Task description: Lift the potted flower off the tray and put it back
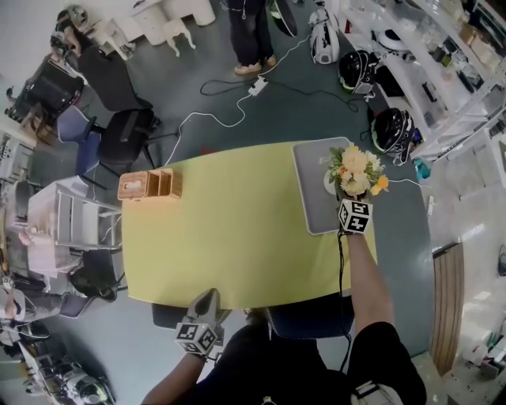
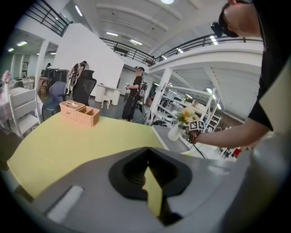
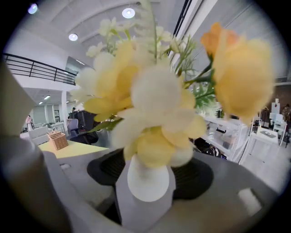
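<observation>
Head view — white pot (image 1: 330, 184) w/ yellow flowers (image 1: 355, 169), upright on tray (image 1: 312, 202).

surface: we see a yellow-green counter (image 1: 237, 237) | far left corner: a wicker basket (image 1: 149, 184) with compartments | right end: a grey tray (image 1: 310, 213) lying flat, well apart from the basket

Open-plan robotics lab in a tall industrial hall, seen from my yellow table (image 1: 237, 229). White shelving racks (image 1: 443, 71) crammed with equipment stand at 2 o'clock, and office chairs (image 1: 126, 134) cluster at 10 o'clock. A power strip (image 1: 258, 85) and white cable (image 1: 213, 119) trail across the floor at 12 o'clock. A railed mezzanine (image 2: 204, 43) and round ceiling lights (image 3: 128, 12) hang overhead.
</observation>
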Motion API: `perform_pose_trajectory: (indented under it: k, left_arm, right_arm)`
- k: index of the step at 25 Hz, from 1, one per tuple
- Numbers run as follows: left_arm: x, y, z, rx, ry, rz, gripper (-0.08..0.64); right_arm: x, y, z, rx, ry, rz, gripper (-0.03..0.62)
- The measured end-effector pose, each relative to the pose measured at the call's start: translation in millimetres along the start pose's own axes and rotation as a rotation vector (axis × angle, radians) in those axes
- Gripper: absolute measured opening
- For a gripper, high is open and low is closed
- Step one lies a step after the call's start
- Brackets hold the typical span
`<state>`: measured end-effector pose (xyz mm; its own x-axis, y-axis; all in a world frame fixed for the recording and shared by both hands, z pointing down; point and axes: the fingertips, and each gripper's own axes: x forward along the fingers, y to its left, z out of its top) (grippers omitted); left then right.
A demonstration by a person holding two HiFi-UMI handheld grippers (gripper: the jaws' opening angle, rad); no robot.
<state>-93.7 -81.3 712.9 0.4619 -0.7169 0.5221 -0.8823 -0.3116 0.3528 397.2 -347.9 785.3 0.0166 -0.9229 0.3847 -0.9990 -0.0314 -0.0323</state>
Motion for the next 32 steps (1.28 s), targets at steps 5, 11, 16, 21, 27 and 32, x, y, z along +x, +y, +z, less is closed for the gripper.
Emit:
perform_pose_trajectory:
  k: [5,11,16,21,27,32]
  left_arm:
    - [-11,4,17,0.013,-0.043,-0.029,0.008]
    - [-38,3,34,0.048,-0.088,-0.09,0.008]
    - [-61,7,52,0.063,-0.144,-0.112,0.008]
    - [-84,19,65,0.078,-0.188,-0.128,0.008]
    - [-99,18,83,0.077,-0.255,-0.153,0.008]
    - [-113,22,91,0.089,-0.286,-0.161,0.008]
  right_arm:
    - [-61,9,-11,0.055,0.008,-0.042,0.317]
    - [-162,66,-18,0.047,0.045,0.007,0.281]
    - [-231,144,20,0.071,-0.014,0.099,0.147]
    - [-289,235,63,0.085,-0.088,0.181,0.028]
    - [-343,303,96,0.095,-0.151,0.29,0.003]
    - [-369,326,100,0.107,-0.182,0.317,0.003]
